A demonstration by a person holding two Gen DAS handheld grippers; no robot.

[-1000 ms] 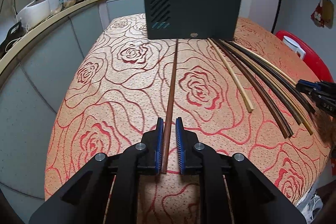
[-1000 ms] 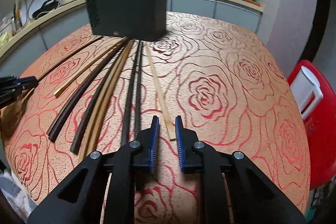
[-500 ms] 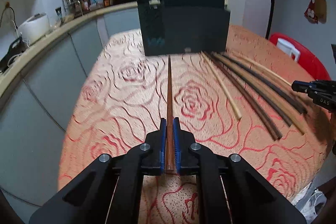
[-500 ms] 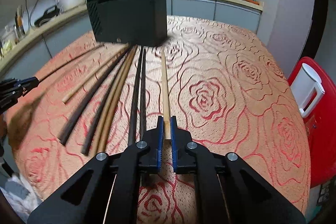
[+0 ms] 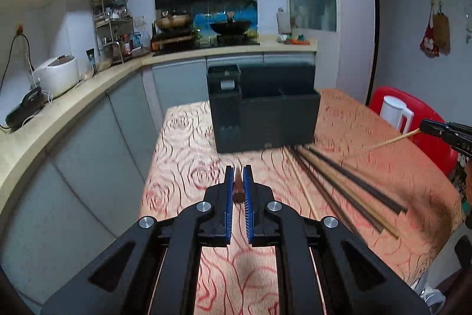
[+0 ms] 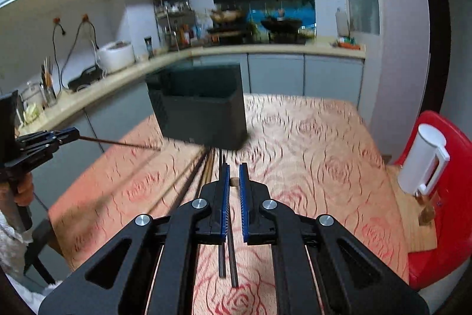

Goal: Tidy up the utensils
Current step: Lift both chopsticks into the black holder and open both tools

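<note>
My left gripper (image 5: pixel 238 171) is shut on a dark brown chopstick (image 5: pixel 237 188), which I see end-on between the blue pads, lifted off the rose-patterned tablecloth (image 5: pixel 188 167). My right gripper (image 6: pixel 233 167) is shut on a pale bamboo chopstick (image 6: pixel 234 182), also held in the air. Each wrist view shows the other gripper from the side: the right gripper (image 5: pixel 422 126) with its pale stick (image 5: pixel 389 141), the left gripper (image 6: pixel 77 134) with its dark stick (image 6: pixel 118 142). A black utensil holder (image 5: pixel 265 114) (image 6: pixel 203 108) stands at the far end. Several chopsticks (image 5: pixel 339 182) (image 6: pixel 188 182) lie on the cloth.
A red chair (image 6: pixel 442 197) bearing a white jug (image 6: pixel 424 161) stands beside the table's right edge. A kitchen counter (image 5: pixel 73 96) with a rice cooker (image 5: pixel 59 76) runs along the left and back. A hand (image 6: pixel 23 191) holds the left gripper's handle.
Both grippers closed on a chopstick each, the left on the dark brown one and the right on the pale one, and rose with them off the cloth, tilting up toward the holder.
</note>
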